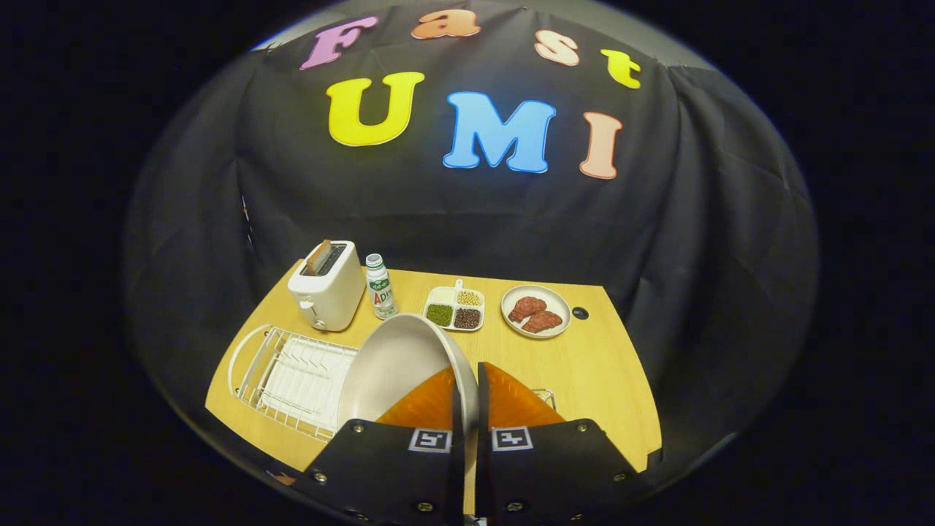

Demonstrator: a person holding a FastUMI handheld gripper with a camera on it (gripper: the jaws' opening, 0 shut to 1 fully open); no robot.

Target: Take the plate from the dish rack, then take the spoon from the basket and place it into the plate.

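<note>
My gripper [467, 387] is shut on the rim of a pale grey plate [394, 365], with one orange finger [427, 405] on each side of the rim. The plate is held tilted, high above the wooden table, to the right of the white wire dish rack [292, 376]. The rack holds no dishes. A bit of a wire basket [544, 397] peeks out beyond the right finger; most of it is hidden, and I cannot see a spoon.
At the back of the table [606, 380] stand a white toaster [327, 288] with bread in it, a small bottle [380, 286], a divided dish of beans [454, 308] and a plate of meat [535, 311]. A small dark hole [580, 313] sits near the right edge.
</note>
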